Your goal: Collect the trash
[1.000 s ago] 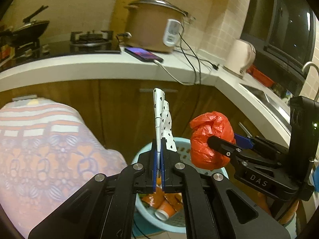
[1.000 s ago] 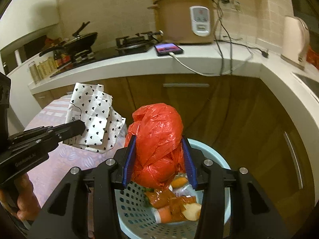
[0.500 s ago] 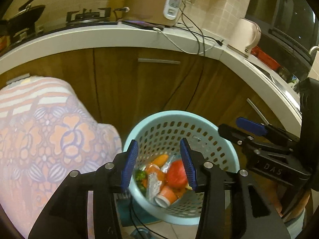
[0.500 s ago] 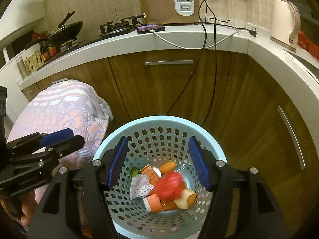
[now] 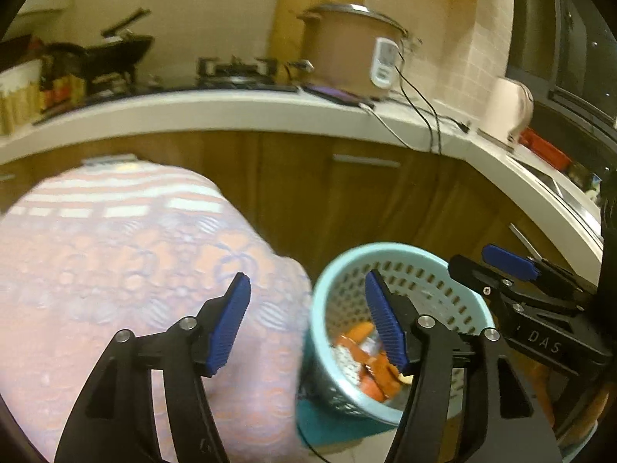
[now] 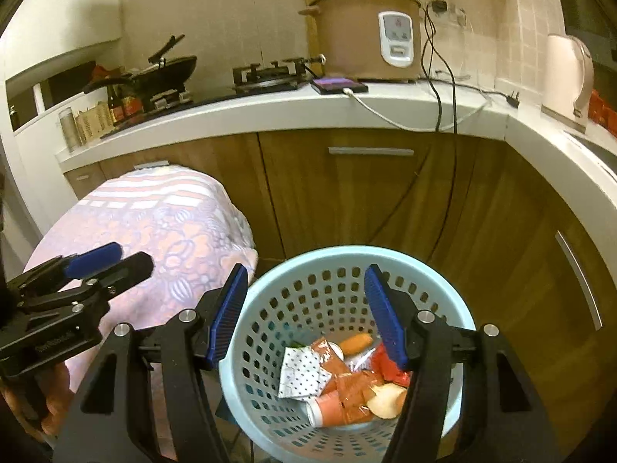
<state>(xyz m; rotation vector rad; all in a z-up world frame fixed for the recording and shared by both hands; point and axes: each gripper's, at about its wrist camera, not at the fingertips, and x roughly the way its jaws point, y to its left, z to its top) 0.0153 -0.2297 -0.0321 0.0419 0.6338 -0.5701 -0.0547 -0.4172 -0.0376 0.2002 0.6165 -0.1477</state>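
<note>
Blurring left view (image 5: 154, 231), trash (image 6: 339, 378) half-hidden

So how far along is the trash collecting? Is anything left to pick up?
Done: the basket already holds the spotted paper, a red bag, a paper cup and food scraps. In hand: nothing; the left gripper and right gripper are both open and empty. Left: no loose trash shows on the cloth-covered table, so little appears to remain in view.
</note>
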